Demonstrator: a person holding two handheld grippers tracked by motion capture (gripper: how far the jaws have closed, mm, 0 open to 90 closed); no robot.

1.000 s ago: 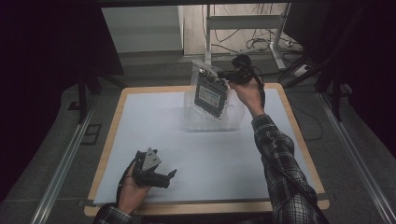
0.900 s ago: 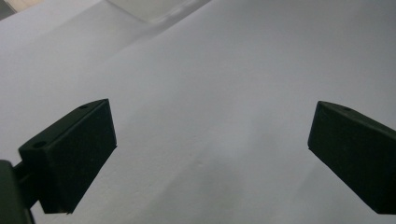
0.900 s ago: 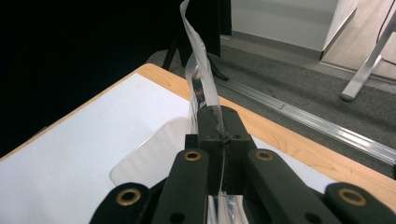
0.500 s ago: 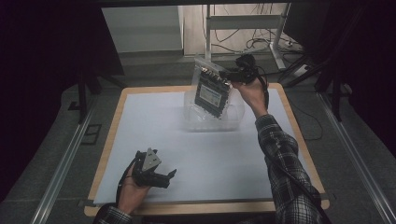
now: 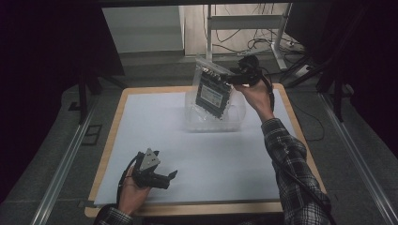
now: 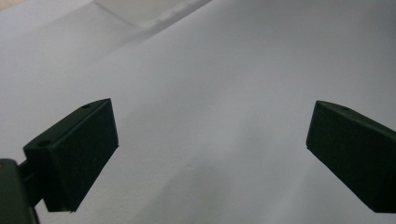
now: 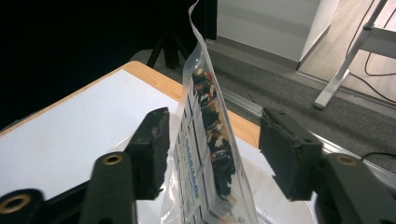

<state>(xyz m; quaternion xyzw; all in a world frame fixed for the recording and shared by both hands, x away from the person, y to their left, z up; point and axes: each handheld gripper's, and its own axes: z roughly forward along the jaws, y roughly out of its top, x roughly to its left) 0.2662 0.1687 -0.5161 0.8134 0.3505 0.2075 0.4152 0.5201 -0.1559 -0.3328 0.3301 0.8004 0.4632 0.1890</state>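
My right tool (image 5: 232, 78) is raised over the far part of the surface (image 5: 155, 122), its jaws standing apart on either side of a clear plastic bag (image 5: 212, 91); in the right gripper view the bag (image 7: 205, 140) runs edge-on between the two jaws, close against the left one and clear of the right one, and I cannot tell whether any part of the tool touches it. The bag stands tilted, its lower end inside a clear shallow tray (image 5: 237, 123) that sits on the white surface near the far edge. Inside the bag is a dark flat pack with a white printed label; its edge shows dark pieces with red and pale flecks, too small to identify. The bag's upper margin is empty, crinkled film. My left tool (image 5: 164, 178) lies low over the near left part of the surface, well apart from the tray, held in my left hand (image 5: 133, 194); in the left gripper view its jaws are wide apart over bare white surface (image 6: 210, 93)
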